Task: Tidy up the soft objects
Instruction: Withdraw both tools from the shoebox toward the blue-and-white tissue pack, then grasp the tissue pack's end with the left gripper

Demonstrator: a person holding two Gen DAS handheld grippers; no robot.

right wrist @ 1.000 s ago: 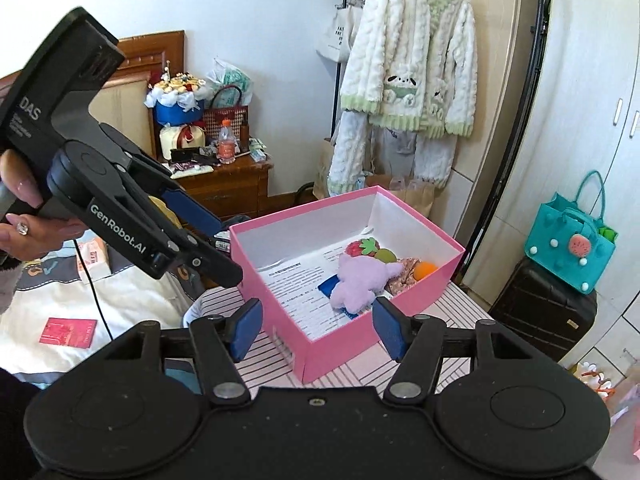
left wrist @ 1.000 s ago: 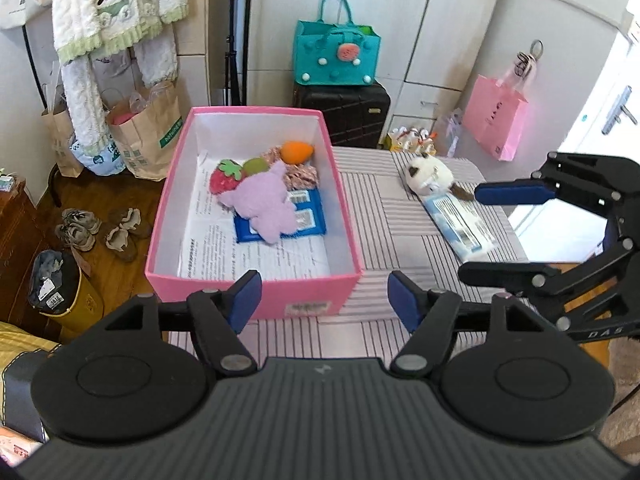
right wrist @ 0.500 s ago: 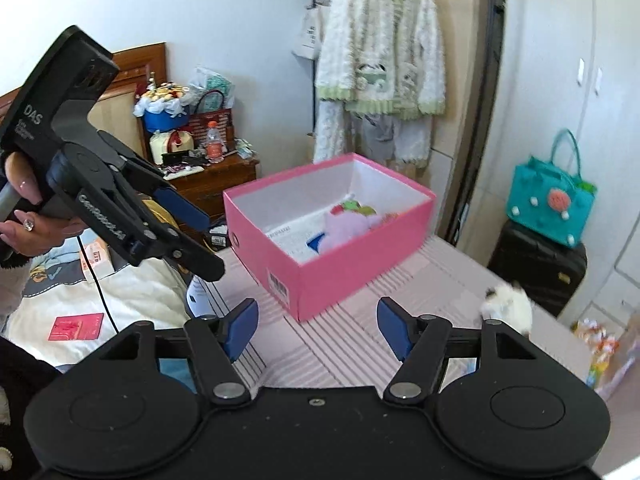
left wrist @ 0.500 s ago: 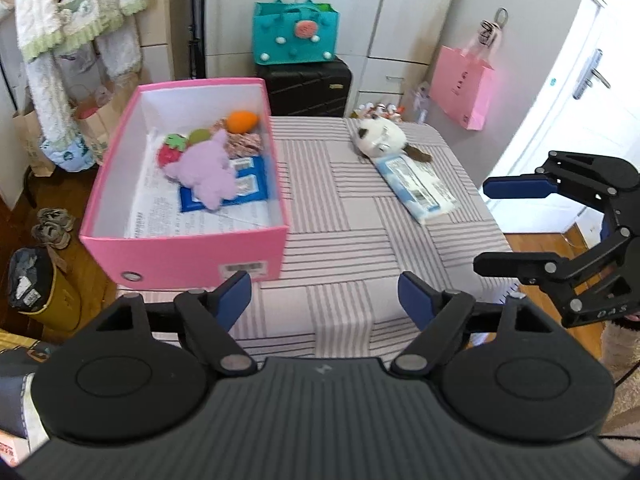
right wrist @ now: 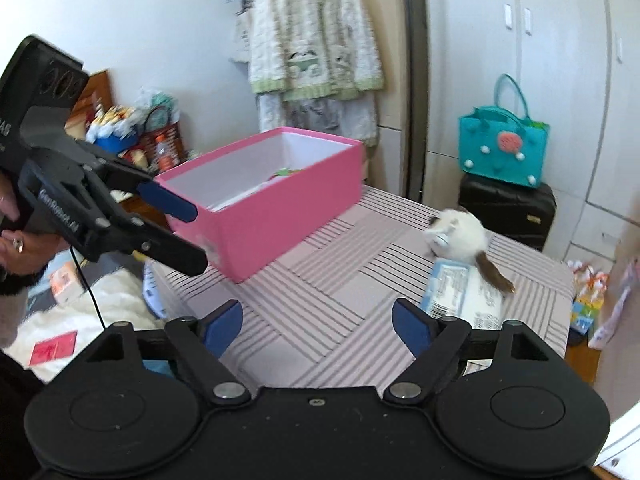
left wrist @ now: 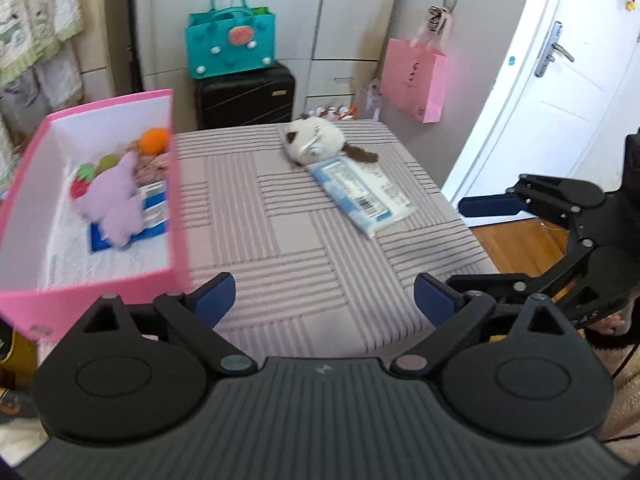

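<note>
A pink box (left wrist: 178, 200) stands at the left of the striped table (left wrist: 288, 240) and holds a purple plush (left wrist: 116, 200), a strawberry toy (left wrist: 82, 184), an orange ball (left wrist: 153, 140) and a blue packet. A white plush cat (left wrist: 316, 142) lies at the table's far side, touching a blue-and-white tissue pack (left wrist: 360, 192). My left gripper (left wrist: 324, 298) hovers over the near table edge, jaws opening, nothing between them. My right gripper (right wrist: 318, 326), also opening and empty, faces the plush cat (right wrist: 460, 232) and the pack (right wrist: 460, 292). Each gripper shows in the other's view: right (left wrist: 468, 242), left (right wrist: 190, 232).
A teal bag (left wrist: 230, 46) sits on a black suitcase (left wrist: 244, 96) behind the table. A pink paper bag (left wrist: 414, 76) hangs by a white door (left wrist: 540, 92). A cardigan (right wrist: 316, 40) hangs behind the pink box (right wrist: 280, 208). A hand (right wrist: 16, 240) holds the left gripper.
Both views swung away from the pink box toward the table's middle and sank. The plush cat and tissue pack now lie ahead. Both grippers' jaws spread wider.
</note>
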